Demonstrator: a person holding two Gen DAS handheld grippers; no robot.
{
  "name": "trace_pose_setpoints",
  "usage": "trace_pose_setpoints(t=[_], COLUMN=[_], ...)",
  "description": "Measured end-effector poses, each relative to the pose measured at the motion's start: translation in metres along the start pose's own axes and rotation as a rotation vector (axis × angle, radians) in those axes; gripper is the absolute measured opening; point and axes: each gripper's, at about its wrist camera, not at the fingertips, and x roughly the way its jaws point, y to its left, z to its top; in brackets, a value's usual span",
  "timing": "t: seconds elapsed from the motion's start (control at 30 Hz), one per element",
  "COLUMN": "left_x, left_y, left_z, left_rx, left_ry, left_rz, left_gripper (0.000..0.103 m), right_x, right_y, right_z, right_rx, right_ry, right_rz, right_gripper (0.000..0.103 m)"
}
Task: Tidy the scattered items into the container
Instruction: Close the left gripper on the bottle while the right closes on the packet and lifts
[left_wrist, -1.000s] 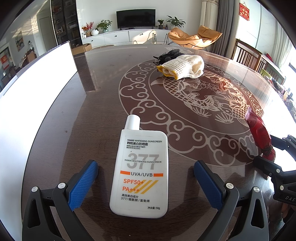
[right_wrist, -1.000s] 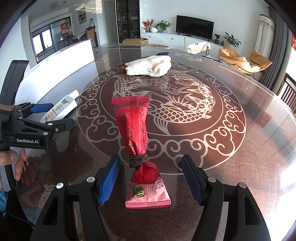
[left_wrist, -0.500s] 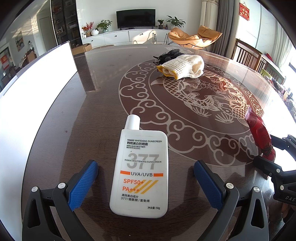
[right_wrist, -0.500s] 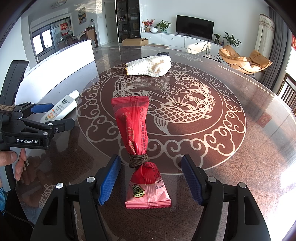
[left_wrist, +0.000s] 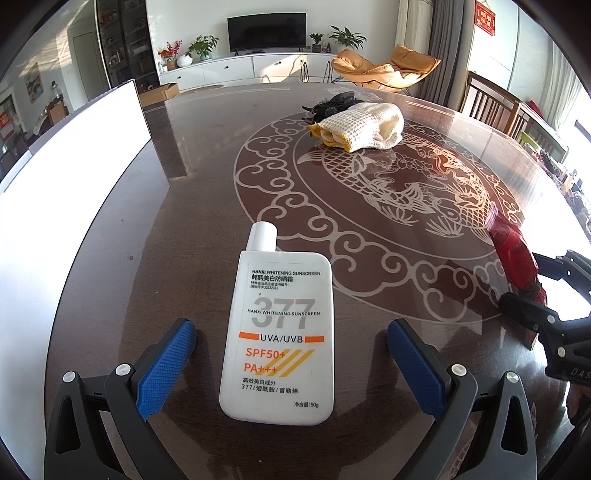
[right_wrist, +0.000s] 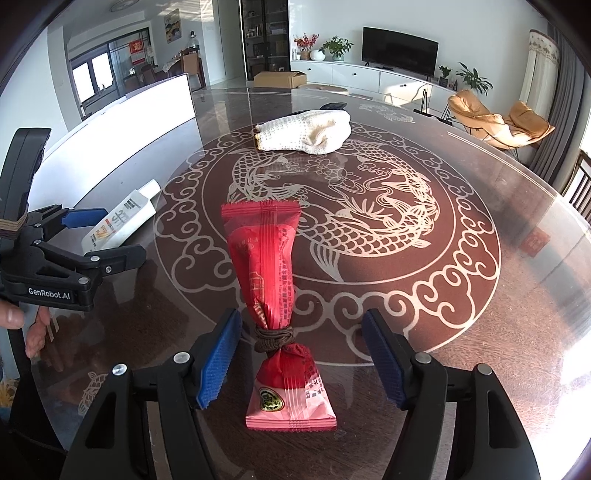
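A white sunscreen bottle (left_wrist: 280, 295) lies flat on the dark patterned table (left_wrist: 207, 192), cap pointing away. My left gripper (left_wrist: 288, 332) is open and straddles its lower half, the blue pads well clear of both sides. A red snack packet (right_wrist: 269, 258), tied round the middle with brown cord, lies between the fingers of my right gripper (right_wrist: 301, 321). Those jaws are closing, with gaps still showing between the pads and the packet. The white container (left_wrist: 74, 177) stands along the table's left side.
A folded cream cloth (left_wrist: 365, 127) lies at the far side of the table's fish pattern, with a dark object (left_wrist: 332, 103) behind it. Wooden chairs (left_wrist: 491, 103) stand at the right edge. A person's hand (right_wrist: 22, 325) holds the left gripper's handle.
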Motion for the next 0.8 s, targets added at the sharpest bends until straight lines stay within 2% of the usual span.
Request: trace_pose_setpoints(t=[0.03, 0.1, 0.2, 0.33, 0.43, 0.57, 0.7, 0.8], left_x=[-0.004, -0.014, -0.022, -0.042, -0.056, -0.078, -0.124, -0.164], left_y=[0.002, 0.01, 0.021, 0.018, 0.009, 0.015, 0.047, 0.097], left_z=[-0.003, -0.007, -0.012, -0.02, -0.023, -0.021, -0.005, 0.007], left_rx=[-0.003, -0.018, -0.053, -0.056, -0.038, -0.066, -0.092, -0.132], left_ry=[-0.021, -0.05, -0.04, -0.071, -0.091, -0.114, -0.188, -0.242], left_rz=[0.004, -0.005, -0.044, -0.049, -0.047, -0.069, -0.067, -0.017], left_gripper=[0.086, 0.05, 0.051, 0.051, 0.051, 0.051, 0.051, 0.051], right_x=[-0.002, -0.005, -0.017, -0.033, -0.029, -0.027, -0.036, -0.047], right_y=[0.001, 0.002, 0.004, 0.007, 0.016, 0.043, 0.09, 0.138], right_z=[0.001, 0.001, -0.002, 0.001, 0.003, 0.014, 0.051, 0.099], right_rx=[-0.012, -0.015, -0.012, 0.036, 0.058, 0.034, -0.038, -0.11], right_ry=[0.004, 0.016, -0.012, -0.048, -0.023, -0.007, -0.042, -0.096], right_rz=[-0.014, -0.008, 0.0, 0.069, 0.116, 0.163, 0.228, 0.291], right_gripper=[0.019, 0.019, 0.019, 0.019, 0.019, 0.019, 0.019, 0.019])
